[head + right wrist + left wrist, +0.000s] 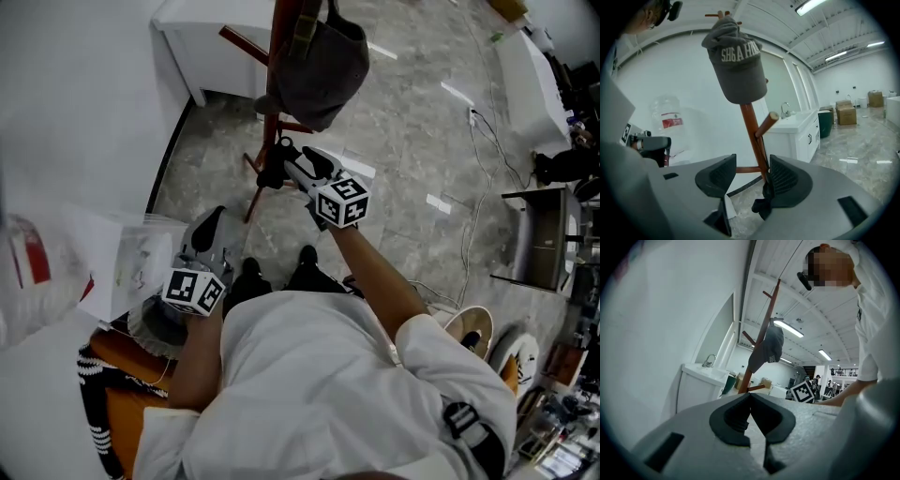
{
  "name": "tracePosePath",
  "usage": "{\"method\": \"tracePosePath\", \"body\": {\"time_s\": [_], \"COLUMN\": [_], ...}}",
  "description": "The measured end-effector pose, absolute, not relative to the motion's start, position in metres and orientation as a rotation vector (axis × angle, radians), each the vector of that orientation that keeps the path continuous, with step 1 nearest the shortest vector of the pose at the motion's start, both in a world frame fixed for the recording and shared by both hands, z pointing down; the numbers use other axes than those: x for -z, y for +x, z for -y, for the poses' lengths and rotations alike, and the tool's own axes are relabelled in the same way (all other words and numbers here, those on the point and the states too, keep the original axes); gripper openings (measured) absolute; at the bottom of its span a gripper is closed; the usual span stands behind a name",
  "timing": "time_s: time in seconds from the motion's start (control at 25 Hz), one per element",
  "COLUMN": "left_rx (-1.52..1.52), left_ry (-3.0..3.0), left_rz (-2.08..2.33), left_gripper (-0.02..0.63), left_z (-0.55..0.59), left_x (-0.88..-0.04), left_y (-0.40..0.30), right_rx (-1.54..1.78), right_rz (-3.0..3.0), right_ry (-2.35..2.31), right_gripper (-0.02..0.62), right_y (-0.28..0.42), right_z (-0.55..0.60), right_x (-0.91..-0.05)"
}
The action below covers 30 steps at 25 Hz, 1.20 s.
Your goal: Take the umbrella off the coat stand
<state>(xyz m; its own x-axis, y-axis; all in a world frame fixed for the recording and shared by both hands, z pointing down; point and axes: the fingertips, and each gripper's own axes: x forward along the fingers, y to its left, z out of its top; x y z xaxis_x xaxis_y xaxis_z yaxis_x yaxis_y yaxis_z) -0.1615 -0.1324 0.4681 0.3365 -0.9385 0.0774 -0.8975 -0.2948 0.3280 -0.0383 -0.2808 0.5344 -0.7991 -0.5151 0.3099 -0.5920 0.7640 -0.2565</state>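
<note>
The red-brown coat stand (274,108) rises at the top centre with a grey cap (323,66) hung on it. My right gripper (281,161) is low at the stand's pole, jaws open. In the right gripper view the pole (752,131) runs up between the jaws of the right gripper (752,164), nearer the right one, and the cap (738,65) hangs above. A black object (761,205) shows under the right jaw; it may be part of the umbrella, I cannot tell. My left gripper (208,232) hangs back at the left, shut and empty (750,398).
A white cabinet with a sink (216,47) stands behind the stand against the wall. A clear water jug with a red label (28,262) is at the left. Cables (487,159) cross the floor, and a grey frame (544,239) stands at the right.
</note>
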Motion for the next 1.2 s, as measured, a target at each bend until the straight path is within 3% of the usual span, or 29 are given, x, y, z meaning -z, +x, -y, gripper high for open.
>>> {"method": "tracePosePath", "body": {"time_s": [0.4, 1.2], "left_rx": [0.128, 0.093], "left_ry": [2.23, 2.188], "left_rz": [1.694, 1.703], "left_gripper": [0.009, 0.009], "left_z": [0.128, 0.127], "left_x": [-0.483, -0.492], "left_y": [-0.137, -0.136], "right_rx": [-0.475, -0.354], "right_rz": [2.641, 2.536], "right_ry": [0.724, 0.683], "right_gripper": [0.219, 0.204], "right_y": [-0.049, -0.069], "right_z": [0.315, 0.345], "right_x": [-0.604, -0.647]}}
